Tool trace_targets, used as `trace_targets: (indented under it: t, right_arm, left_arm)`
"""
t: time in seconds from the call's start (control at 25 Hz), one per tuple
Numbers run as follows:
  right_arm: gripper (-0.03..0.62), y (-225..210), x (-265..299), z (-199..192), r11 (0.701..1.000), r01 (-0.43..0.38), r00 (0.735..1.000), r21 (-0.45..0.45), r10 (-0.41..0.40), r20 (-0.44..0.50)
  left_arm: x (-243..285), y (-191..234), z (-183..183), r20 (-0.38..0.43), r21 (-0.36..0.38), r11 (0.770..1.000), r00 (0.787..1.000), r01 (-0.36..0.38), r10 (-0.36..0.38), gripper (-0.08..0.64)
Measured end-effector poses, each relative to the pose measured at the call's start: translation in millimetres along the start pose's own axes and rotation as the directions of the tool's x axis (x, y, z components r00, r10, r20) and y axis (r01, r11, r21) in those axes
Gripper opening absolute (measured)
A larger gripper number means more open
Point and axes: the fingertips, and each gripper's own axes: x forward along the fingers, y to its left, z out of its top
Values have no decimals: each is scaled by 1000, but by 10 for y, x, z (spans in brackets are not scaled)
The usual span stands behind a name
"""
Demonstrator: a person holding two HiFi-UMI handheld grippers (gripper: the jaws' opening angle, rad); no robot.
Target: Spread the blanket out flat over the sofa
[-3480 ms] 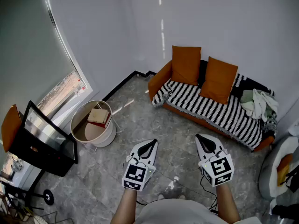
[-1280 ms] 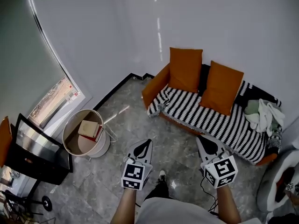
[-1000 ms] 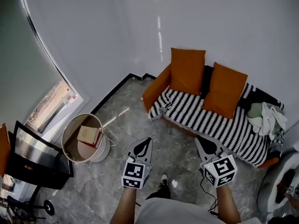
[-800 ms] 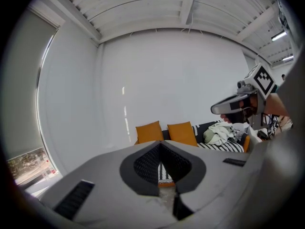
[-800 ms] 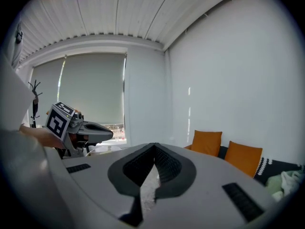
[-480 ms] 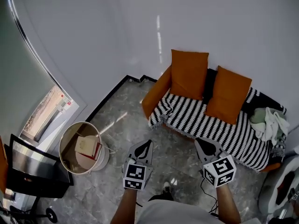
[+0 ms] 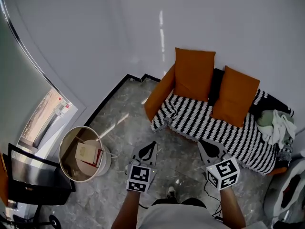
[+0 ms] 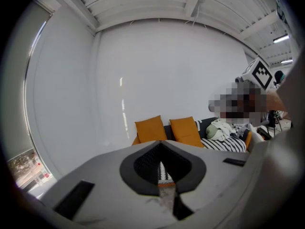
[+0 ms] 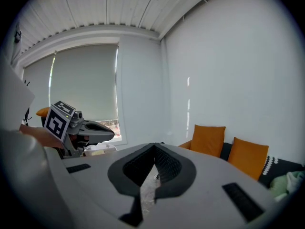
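Both the left gripper [image 7: 151, 146] and right gripper [image 7: 204, 145] hold jaws pressed together on nothing, the blanket [image 7: 205, 120] lying on the sofa [image 7: 157, 92] well ahead of them, so arriving shut they might shove it into bunches.

A round tub [image 7: 106, 160] stands on the grey marbled floor [image 7: 126, 111] near its left edge, with a book [image 7: 88, 152] lying inside. A black stand [image 7: 35, 181] sits just beside it. Two orange cushions [image 7: 194, 74] lean upright, side by side. A pale heap of clothes [image 7: 276, 123] lies at the right.
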Motion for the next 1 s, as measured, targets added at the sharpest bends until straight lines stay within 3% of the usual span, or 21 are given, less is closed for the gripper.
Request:
trace_targets:
  t: [0.52,1.0]
  right_arm:
    - [-2,-300,305,-26,1000,-9,999,8,9,-42]
    - [-2,-1056,756,64,999,-52,997,11,53,-60]
  left_arm:
    - [389,41,-72,-51,-21,1000,999,17,-18,8]
    - [1197,152,189,-75,-24,999,997,-33,31,8]
